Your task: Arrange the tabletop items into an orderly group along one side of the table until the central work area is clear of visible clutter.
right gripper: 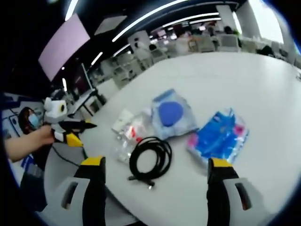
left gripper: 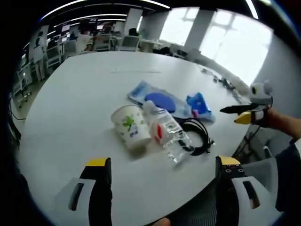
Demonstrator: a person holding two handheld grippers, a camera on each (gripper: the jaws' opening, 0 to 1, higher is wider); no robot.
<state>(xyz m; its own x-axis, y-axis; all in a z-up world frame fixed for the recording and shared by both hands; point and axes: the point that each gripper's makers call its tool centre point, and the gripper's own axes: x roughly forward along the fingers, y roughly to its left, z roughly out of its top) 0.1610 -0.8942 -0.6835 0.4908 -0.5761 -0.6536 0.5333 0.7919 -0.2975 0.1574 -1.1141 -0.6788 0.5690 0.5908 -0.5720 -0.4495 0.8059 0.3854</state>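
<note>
1. The left gripper (left gripper: 162,165) hovers above the near edge of the white worktop (left gripper: 84,94); its two yellow-tipped fingers (left gripper: 97,163) stand wide apart with nothing between them
2. The right gripper (right gripper: 157,162) is likewise spread open and empty, held over the worktop edge; it also shows at the right of the left gripper view, held by a hand
3. The items lie in a loose cluster near the edge of the worktop, close to both grippers
4. A white paper cup (left gripper: 130,125) with a green print lies on its side, touching a clear plastic bottle (left gripper: 167,132) with a red label, also lying down
5. A coiled black cable (right gripper: 150,157) rests just beside the bottle, on the side nearer the worktop edge
6. Beyond the bottle is a clear packet holding a round blue object (right gripper: 170,113)
7. A crumpled blue wrapper (right gripper: 218,136) with pink patches lies next to that packet, slightly apart from the cable
8. The far part of the worktop is bare; office desks and chairs (left gripper: 127,42) stand behind it
</note>
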